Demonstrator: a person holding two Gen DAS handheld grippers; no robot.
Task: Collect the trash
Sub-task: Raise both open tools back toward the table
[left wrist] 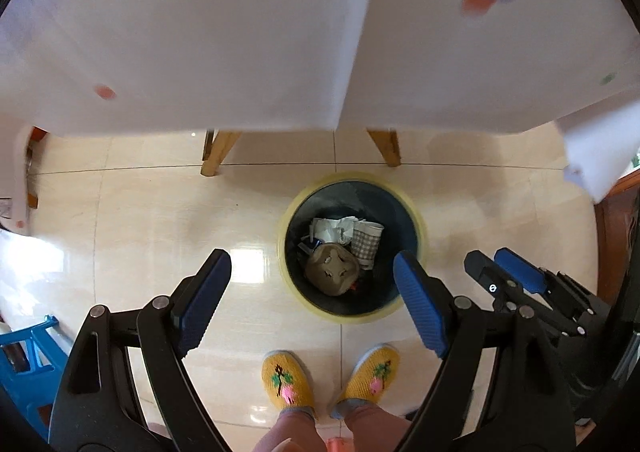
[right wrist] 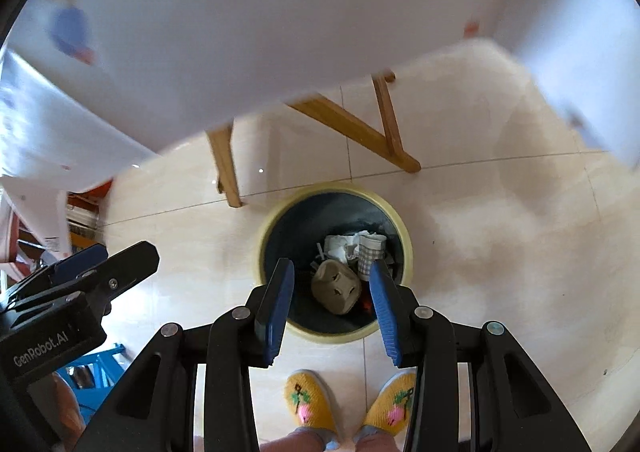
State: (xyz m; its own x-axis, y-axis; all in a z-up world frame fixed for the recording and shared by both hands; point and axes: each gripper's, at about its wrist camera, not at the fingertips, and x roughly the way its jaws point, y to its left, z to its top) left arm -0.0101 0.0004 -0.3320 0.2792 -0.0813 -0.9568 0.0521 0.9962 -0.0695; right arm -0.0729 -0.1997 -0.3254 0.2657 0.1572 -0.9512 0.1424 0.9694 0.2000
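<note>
1. Bin (left wrist: 352, 248) with a pale yellow rim and dark inside, standing on cream floor tiles (left wrist: 160, 212); it sits just below centre in both views, straight ahead of the person's yellow knitted slippers (left wrist: 288, 380).
2. Trash inside the bin: a brown moulded-paper carton (left wrist: 332, 270) at 6 o'clock, crumpled white paper (left wrist: 332, 228) at 12 o'clock, a checked paper cup (left wrist: 366, 242) at 2 o'clock, touching one another.
3. Left gripper (left wrist: 312, 288): blue-padded fingers spread wide, empty, held above the floor; its right finger overlaps the bin's rim at 4 o'clock in the left wrist view, its left finger is over bare tile.
4. Right gripper (right wrist: 332, 288): fingers moderately apart, empty, framing the carton from above, apart from it; both tips overlap the bin's opening.
5. Table draped in a white cloth (left wrist: 200, 52) fills the 12 o'clock half of each view; its wooden legs (left wrist: 216, 156) stand just beyond the bin.
6. Blue plastic stool (left wrist: 24, 364) at 8 o'clock, well apart from the bin.
</note>
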